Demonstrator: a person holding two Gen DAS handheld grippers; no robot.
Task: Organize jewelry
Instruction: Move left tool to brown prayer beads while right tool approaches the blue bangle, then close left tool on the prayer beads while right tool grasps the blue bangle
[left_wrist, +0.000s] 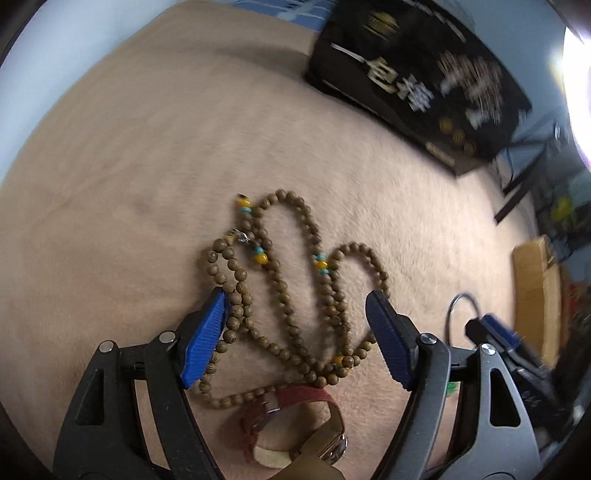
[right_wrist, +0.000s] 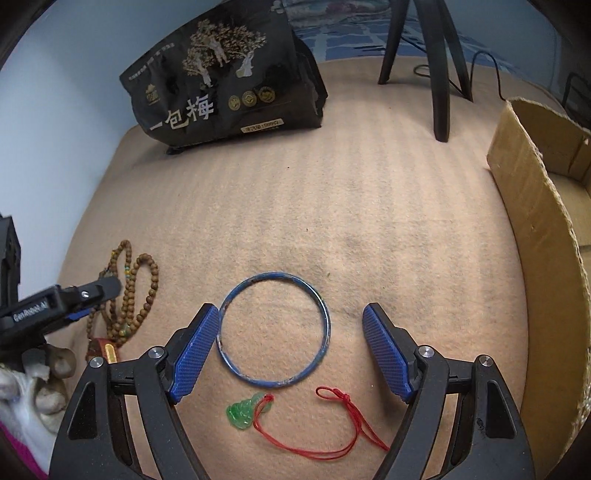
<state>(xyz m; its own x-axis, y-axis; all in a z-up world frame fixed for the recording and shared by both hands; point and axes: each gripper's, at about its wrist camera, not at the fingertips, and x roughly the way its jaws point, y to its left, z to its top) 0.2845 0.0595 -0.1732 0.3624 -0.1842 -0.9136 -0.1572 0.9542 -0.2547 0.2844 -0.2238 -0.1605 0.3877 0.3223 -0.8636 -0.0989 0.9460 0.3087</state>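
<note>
A long string of brown wooden beads (left_wrist: 295, 295) with yellow and turquoise accents lies looped on the tan cloth. My left gripper (left_wrist: 295, 317) is open, its blue pads on either side of the loops, low over them. A watch with a red-brown strap (left_wrist: 295, 424) lies just below the beads. My right gripper (right_wrist: 290, 332) is open over a blue bangle (right_wrist: 274, 329); its left pad touches the bangle's left rim. A green jade pendant (right_wrist: 242, 410) on a red cord (right_wrist: 332, 428) lies below the bangle. The beads (right_wrist: 129, 295) and the left gripper (right_wrist: 62, 302) show at the left of the right wrist view.
A black snack bag (right_wrist: 225, 81) stands at the back of the cloth. An open cardboard box (right_wrist: 535, 229) stands at the right. Black tripod legs (right_wrist: 439, 74) and a cable stand behind. The right gripper (left_wrist: 498, 332) shows at the right of the left wrist view.
</note>
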